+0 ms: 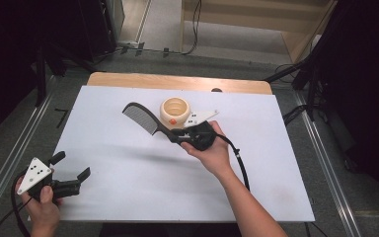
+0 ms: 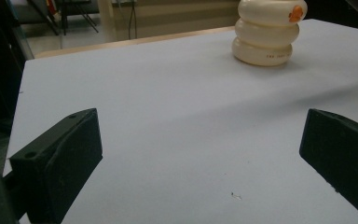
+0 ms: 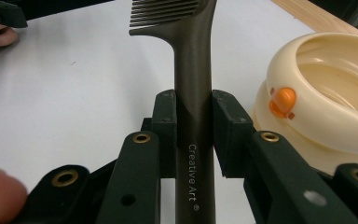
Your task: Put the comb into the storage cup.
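Comb handling at mid-table. The right gripper [image 1: 177,135] has its jaws clamped on the handle of a dark brown plastic comb [image 1: 145,120], gripping low on the shaft (the printed "Creative Art" lettering lies just behind the pads in the right gripper view [image 3: 194,184]), so that the toothed head projects free toward the far left. The hold on the narrow handle rather than the teeth probably keeps the comb steady and its working end unobstructed. The comb appears carried just above the white table sheet [image 1: 128,197], though whether its head touches the sheet cannot be told. Just to the right of the comb stands a cream-coloured ringed plastic cup with an orange duck-bill knob [image 1: 174,111], its mouth open upward; it may be the intended receptacle. The left gripper [image 1: 72,172] rests at the near left edge, jaws spread wide with nothing between them, well apart from the comb, apparently waiting in reserve.
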`<action>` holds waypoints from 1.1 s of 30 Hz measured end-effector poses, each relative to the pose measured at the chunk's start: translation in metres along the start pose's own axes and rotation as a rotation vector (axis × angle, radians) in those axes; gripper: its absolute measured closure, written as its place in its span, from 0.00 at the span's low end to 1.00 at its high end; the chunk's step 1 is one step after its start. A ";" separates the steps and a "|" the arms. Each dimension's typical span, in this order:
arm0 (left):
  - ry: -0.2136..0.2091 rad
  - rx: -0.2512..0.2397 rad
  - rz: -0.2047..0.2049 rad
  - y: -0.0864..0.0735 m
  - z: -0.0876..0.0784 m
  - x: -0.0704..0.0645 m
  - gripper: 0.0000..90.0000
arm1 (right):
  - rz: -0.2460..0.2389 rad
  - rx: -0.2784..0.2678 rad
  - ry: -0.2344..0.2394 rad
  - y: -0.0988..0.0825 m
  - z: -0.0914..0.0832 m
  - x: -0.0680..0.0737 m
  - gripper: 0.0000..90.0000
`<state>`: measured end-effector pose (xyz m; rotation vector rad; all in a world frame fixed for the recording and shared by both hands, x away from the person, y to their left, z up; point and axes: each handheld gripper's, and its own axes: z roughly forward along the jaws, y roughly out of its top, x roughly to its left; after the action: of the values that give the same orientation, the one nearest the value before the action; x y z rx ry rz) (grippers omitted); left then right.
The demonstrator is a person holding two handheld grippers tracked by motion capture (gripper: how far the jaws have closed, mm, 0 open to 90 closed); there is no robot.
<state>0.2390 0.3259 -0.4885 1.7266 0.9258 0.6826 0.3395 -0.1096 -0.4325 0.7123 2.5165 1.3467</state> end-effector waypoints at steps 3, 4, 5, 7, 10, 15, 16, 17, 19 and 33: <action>-0.010 0.004 0.006 0.002 0.001 -0.002 0.00 | 0.005 -0.014 -0.004 -0.005 -0.005 0.000 0.79; -0.020 -0.002 0.000 0.004 0.002 -0.003 0.00 | 0.005 -0.015 -0.011 -0.006 -0.007 -0.001 0.79; -0.028 -0.009 -0.001 0.005 0.002 -0.005 0.00 | 0.009 -0.017 -0.011 -0.007 -0.009 -0.001 0.79; -0.038 -0.009 0.009 0.009 0.004 -0.009 0.00 | 0.006 -0.026 -0.015 -0.010 -0.013 -0.002 0.79; -0.056 -0.024 0.013 0.015 0.006 -0.016 0.00 | 0.013 -0.037 -0.022 -0.015 -0.019 -0.002 0.79; -0.085 -0.039 0.025 0.024 0.010 -0.027 0.00 | 0.022 -0.055 -0.029 -0.024 -0.026 -0.002 0.79; -0.092 -0.044 0.025 0.025 0.010 -0.029 0.00 | 0.022 -0.057 -0.030 -0.026 -0.027 -0.001 0.79; -0.101 -0.052 0.025 0.027 0.012 -0.031 0.00 | 0.025 -0.059 -0.029 -0.027 -0.028 -0.001 0.79; -0.114 -0.055 0.026 0.031 0.014 -0.034 0.00 | 0.028 -0.062 -0.034 -0.031 -0.031 -0.001 0.79; -0.239 -0.101 0.020 0.057 0.039 -0.064 0.00 | 0.036 -0.118 -0.058 -0.054 -0.052 0.006 0.79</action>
<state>0.2505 0.2412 -0.4478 1.6871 0.6974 0.5132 0.2970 -0.1697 -0.4471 0.7642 2.3681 1.4513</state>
